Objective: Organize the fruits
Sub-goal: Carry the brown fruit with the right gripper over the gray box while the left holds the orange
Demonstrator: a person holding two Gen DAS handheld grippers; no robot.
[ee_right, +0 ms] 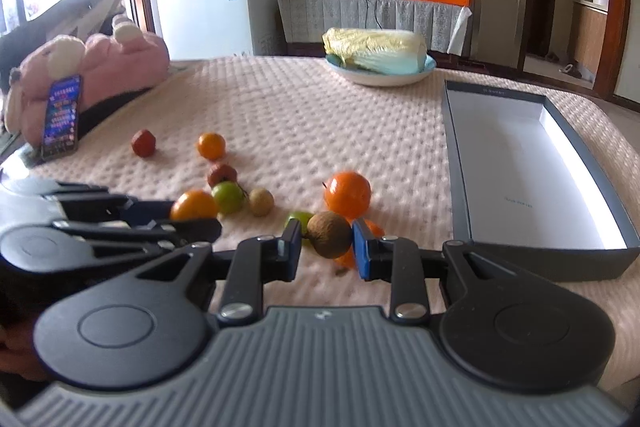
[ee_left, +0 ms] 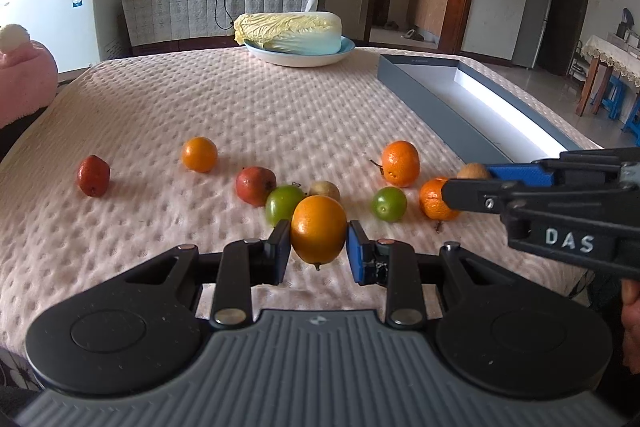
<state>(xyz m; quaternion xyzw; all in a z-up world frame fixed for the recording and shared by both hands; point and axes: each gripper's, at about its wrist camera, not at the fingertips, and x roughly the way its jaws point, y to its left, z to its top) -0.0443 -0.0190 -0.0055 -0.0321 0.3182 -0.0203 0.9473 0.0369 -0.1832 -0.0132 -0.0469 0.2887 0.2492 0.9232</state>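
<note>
My left gripper (ee_left: 318, 245) is shut on an orange (ee_left: 318, 229), held just above the pink quilted cover. My right gripper (ee_right: 327, 245) is shut on a small brown round fruit (ee_right: 330, 234); in the left wrist view it comes in from the right (ee_left: 460, 187) beside a tangerine (ee_left: 434, 205). On the cover lie two red fruits (ee_left: 93, 175) (ee_left: 254, 185), two green fruits (ee_left: 284, 203) (ee_left: 389, 203), another brown fruit (ee_left: 325, 190) and two more oranges (ee_left: 199, 154) (ee_left: 400, 163). An open grey box (ee_right: 532, 163) with a white inside lies to the right.
A Chinese cabbage on a pale blue plate (ee_left: 300, 57) sits at the far side of the cover. A pink plush toy (ee_right: 96, 67) with a phone (ee_right: 61, 117) leaning on it lies at the left. A white freezer and a covered cabinet stand behind.
</note>
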